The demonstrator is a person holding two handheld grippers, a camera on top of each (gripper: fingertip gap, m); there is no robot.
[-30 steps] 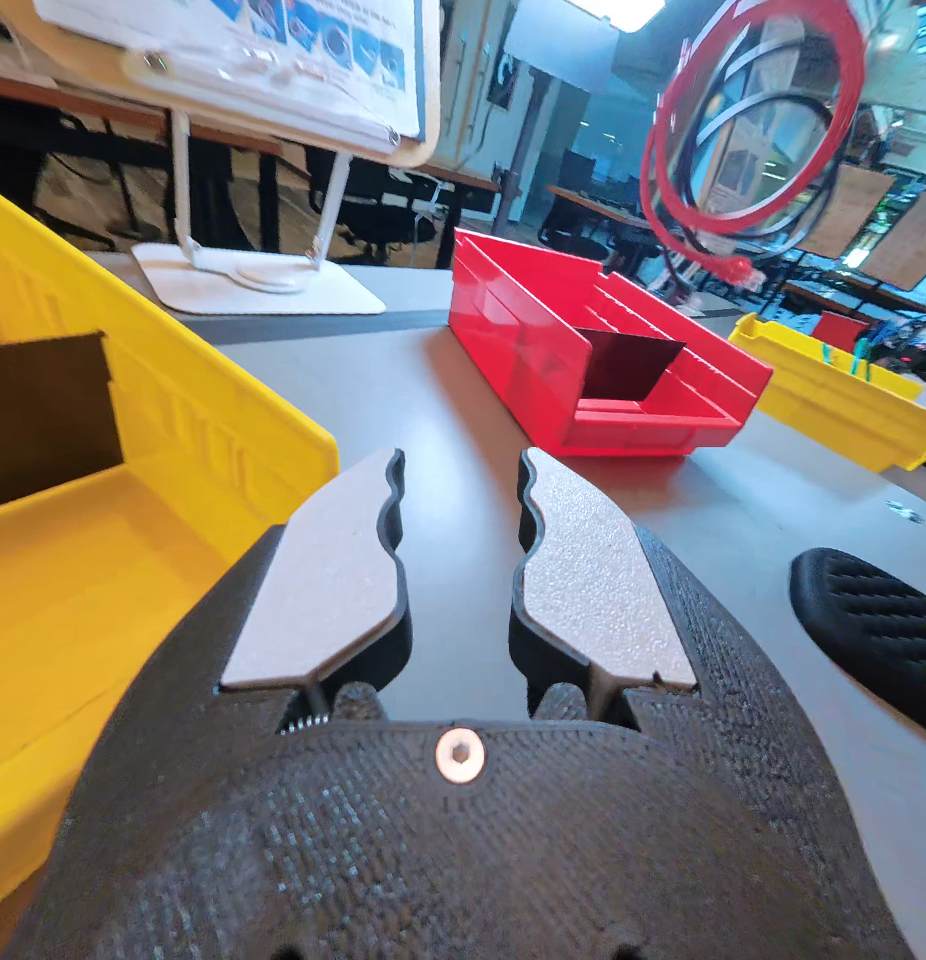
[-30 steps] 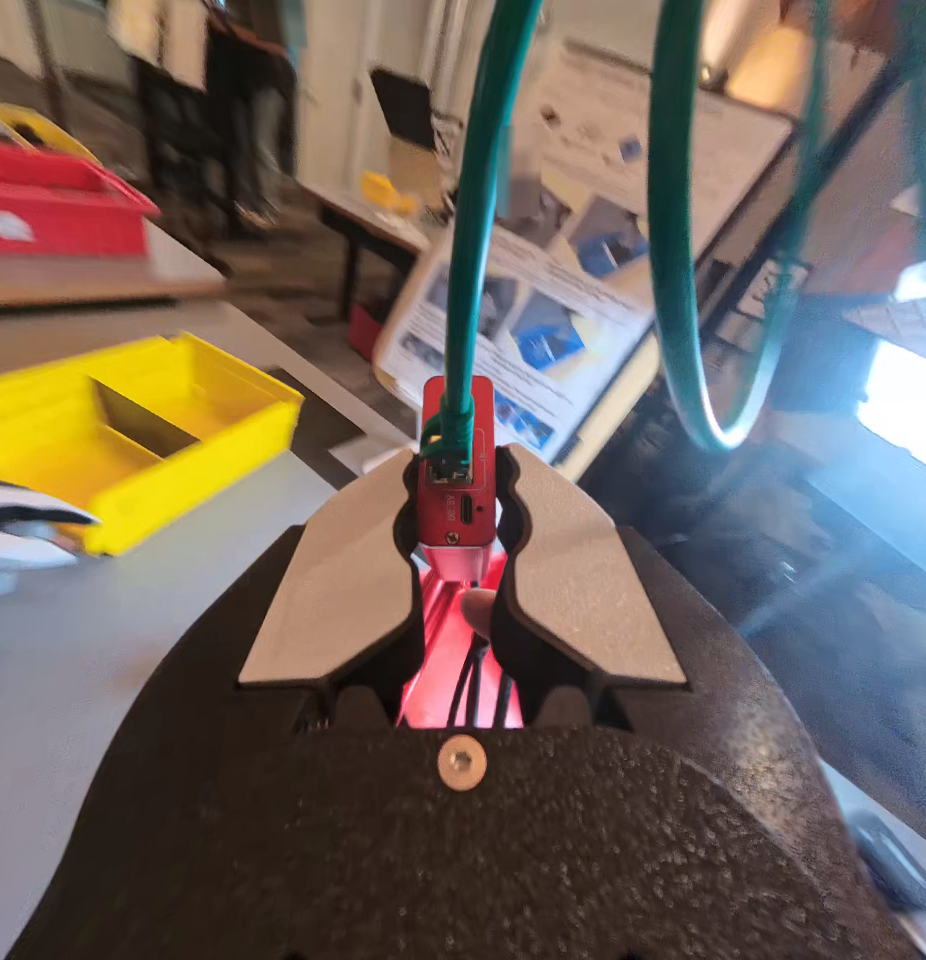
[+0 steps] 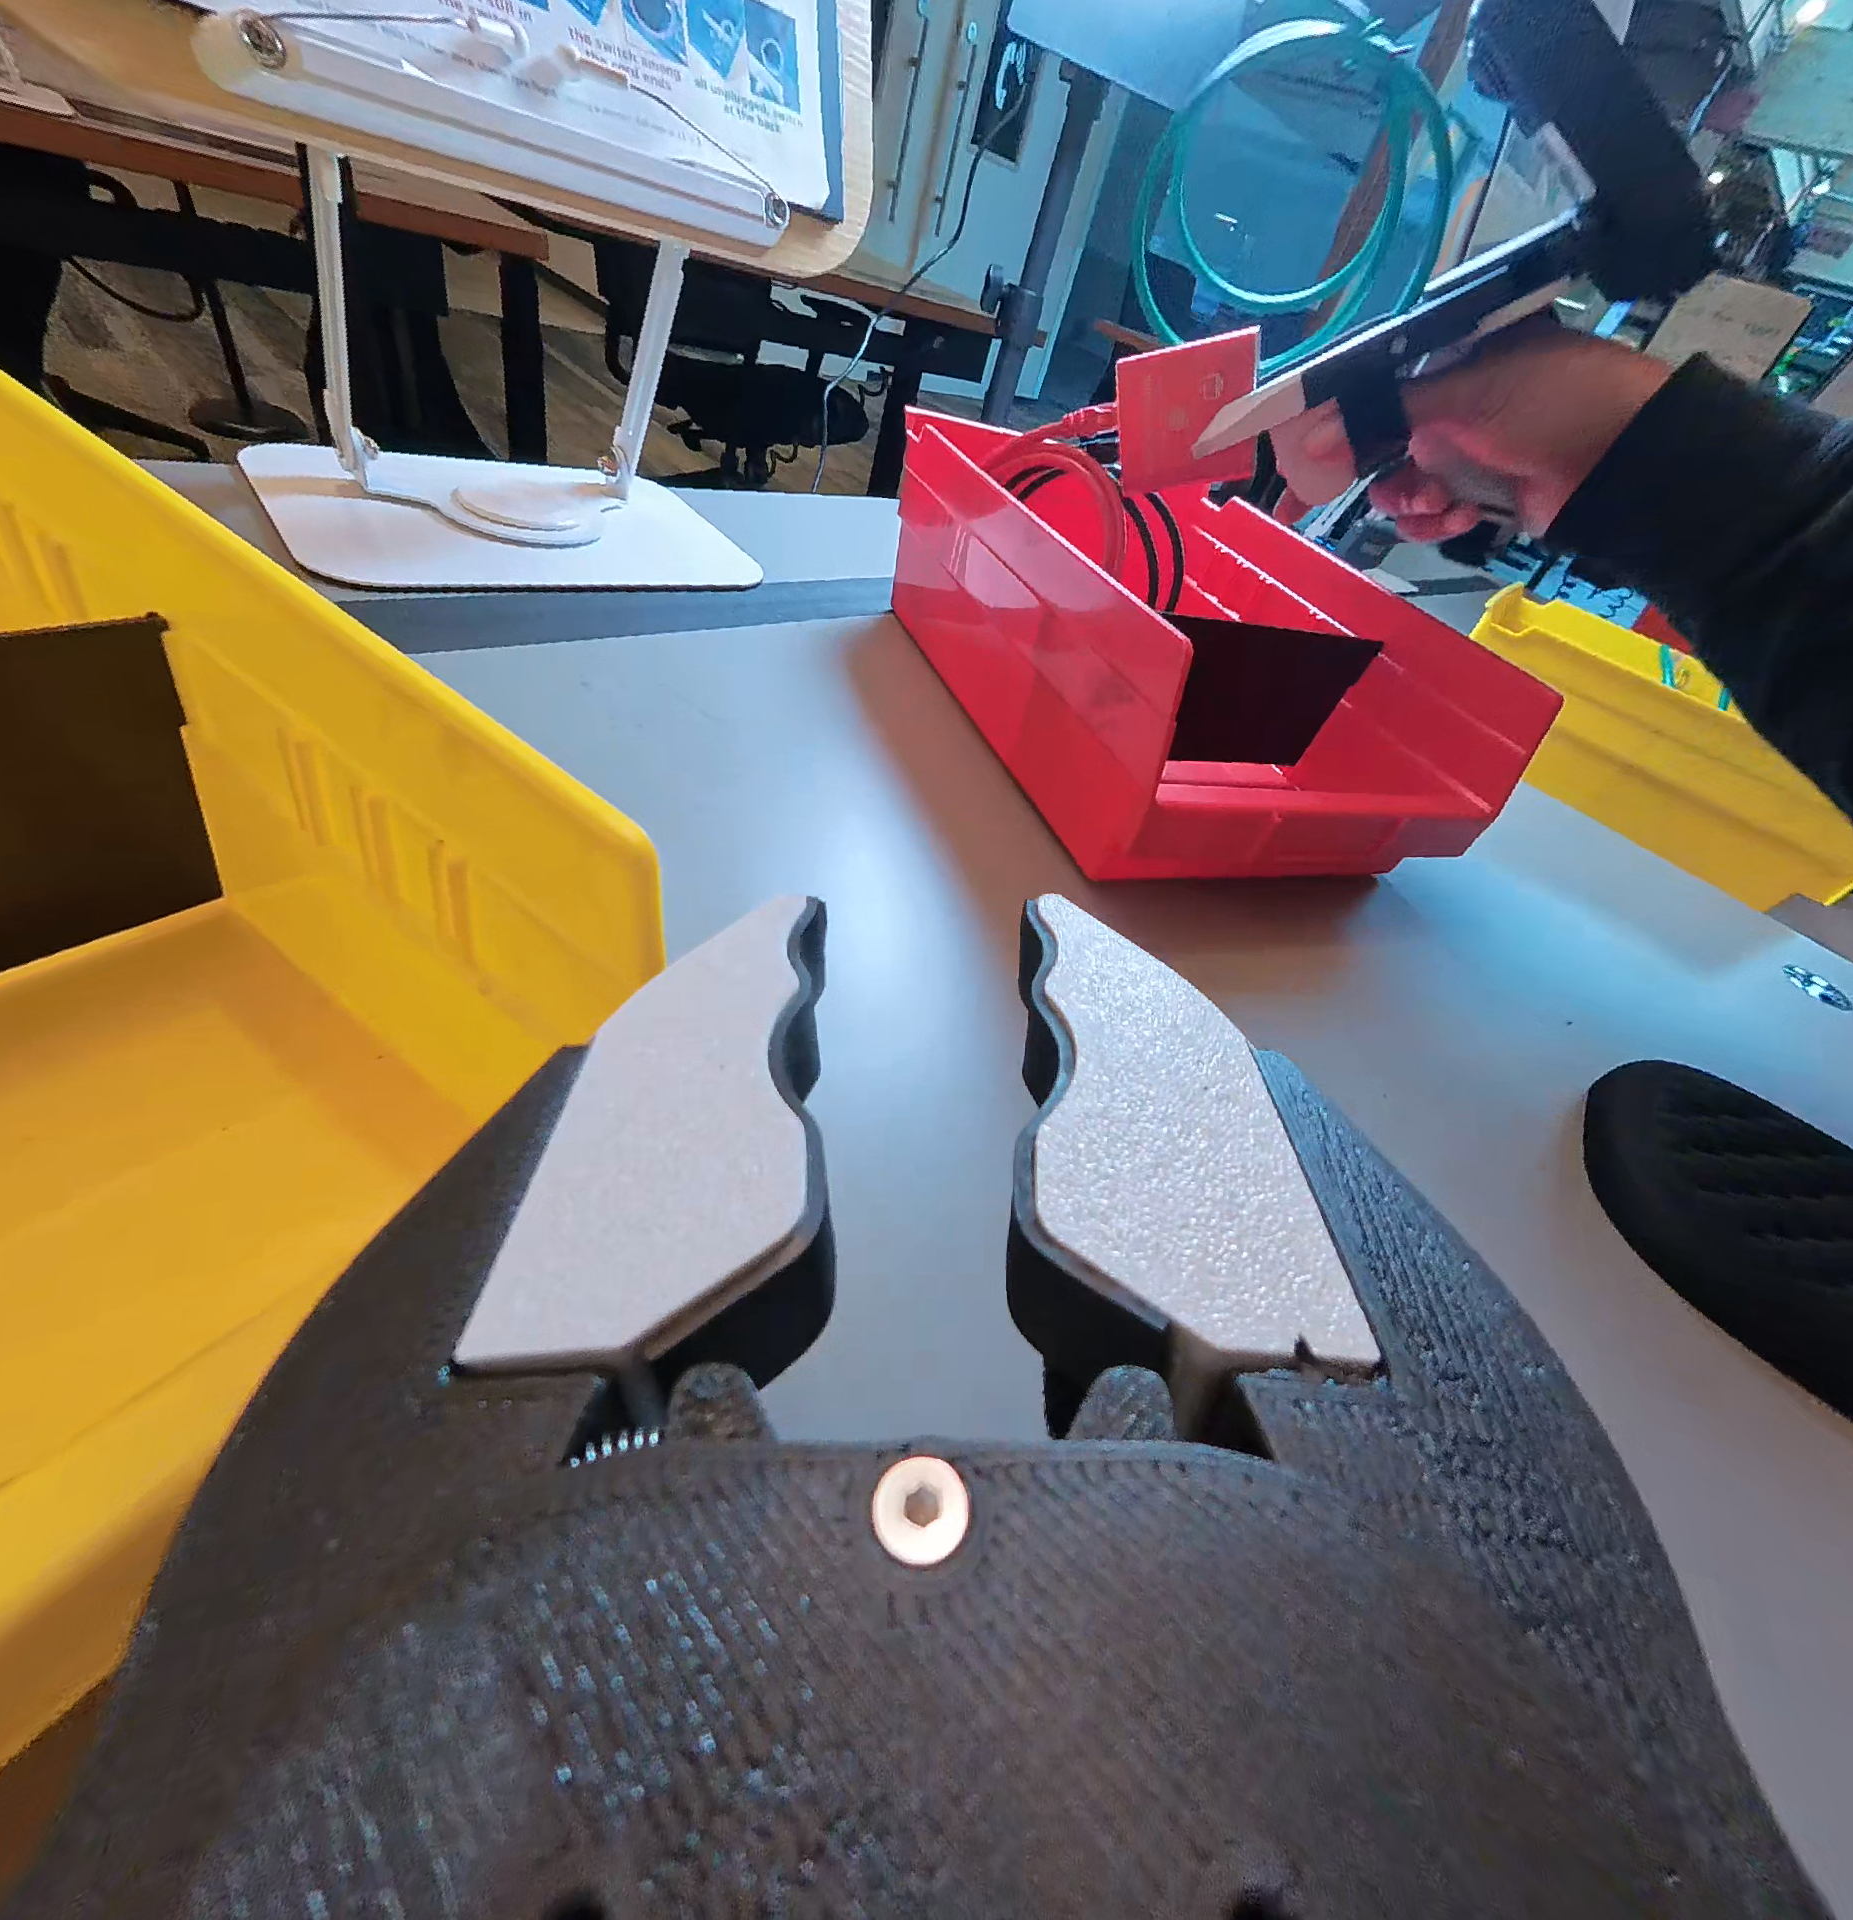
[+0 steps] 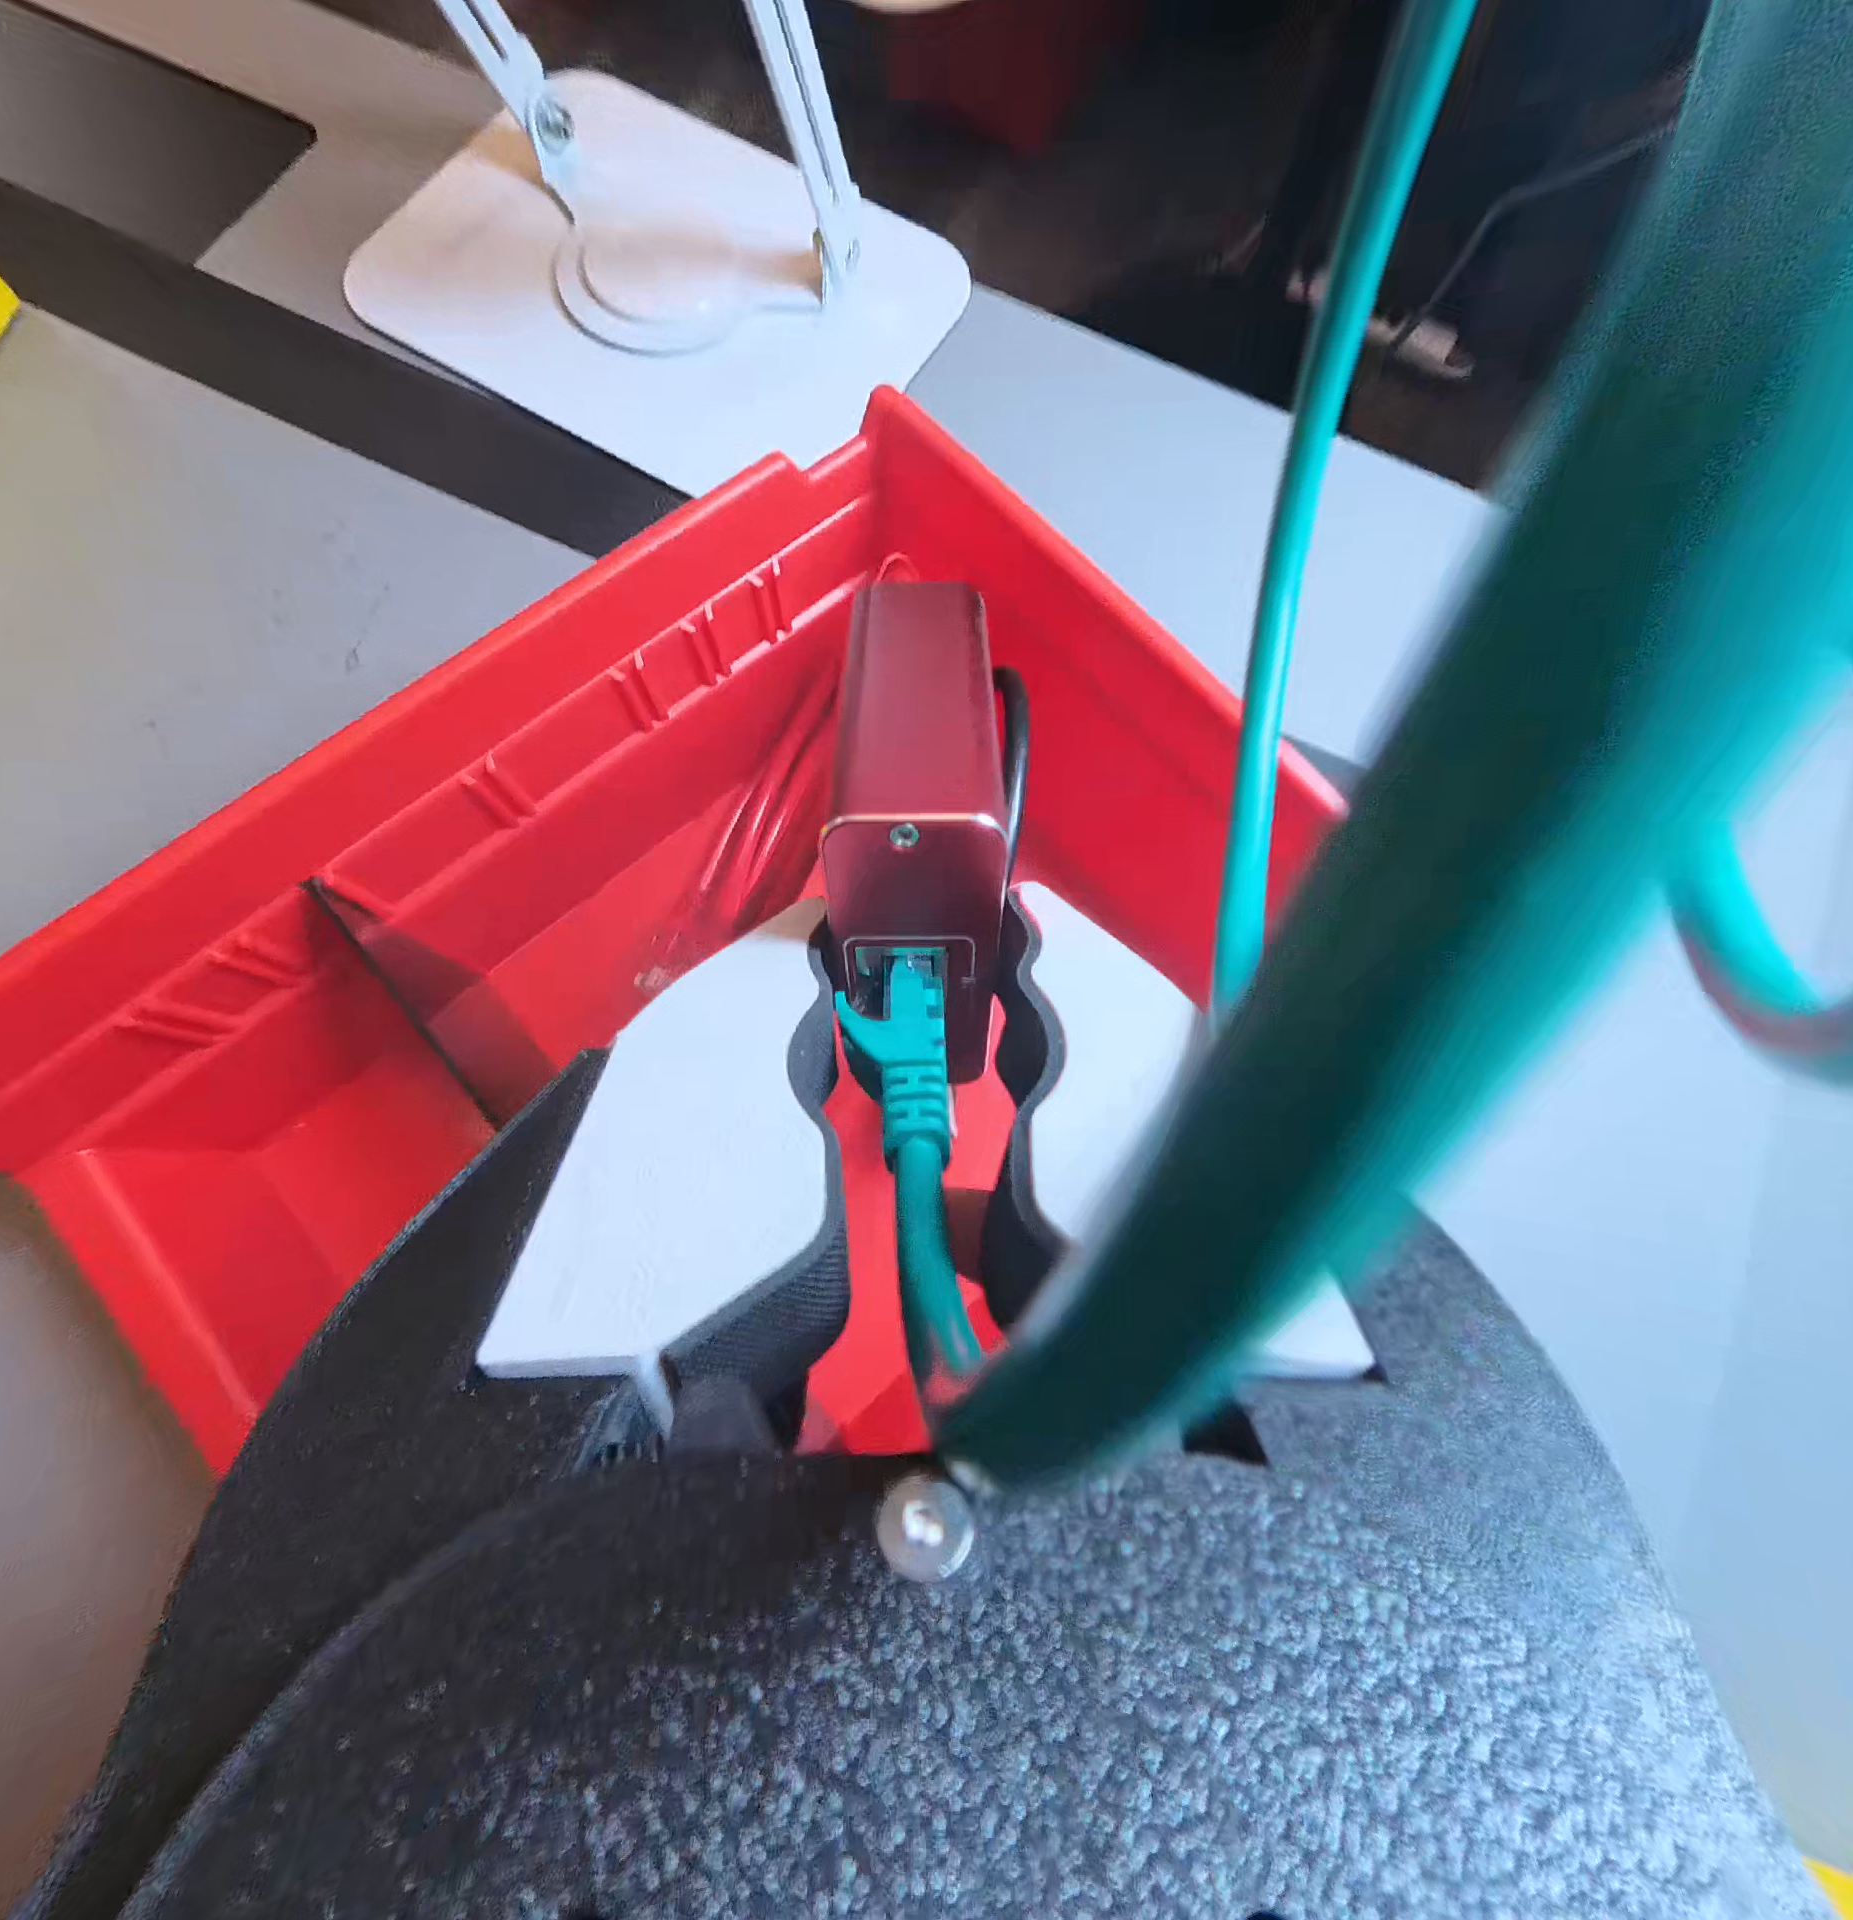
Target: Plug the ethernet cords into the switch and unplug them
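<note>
Between the closed right tongs point(image 4: 920, 997), over the red bin point(image 4: 548, 769), the red switch point(image 4: 917, 821); left tongs point(image 3: 922, 977) agape, empty.

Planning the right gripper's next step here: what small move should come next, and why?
Probably lower the red switch into the red bin and let go. The right gripper holds it above the bin's corner, green cord plugged in; the left gripper is open, empty.

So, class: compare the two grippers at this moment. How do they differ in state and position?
The left gripper is open and empty; the right gripper is shut on the red switch, which has a green ethernet cord plugged in. The left gripper sits low over the grey table; the right gripper is above the red bin. Both have black bodies with pale finger faces.
</note>
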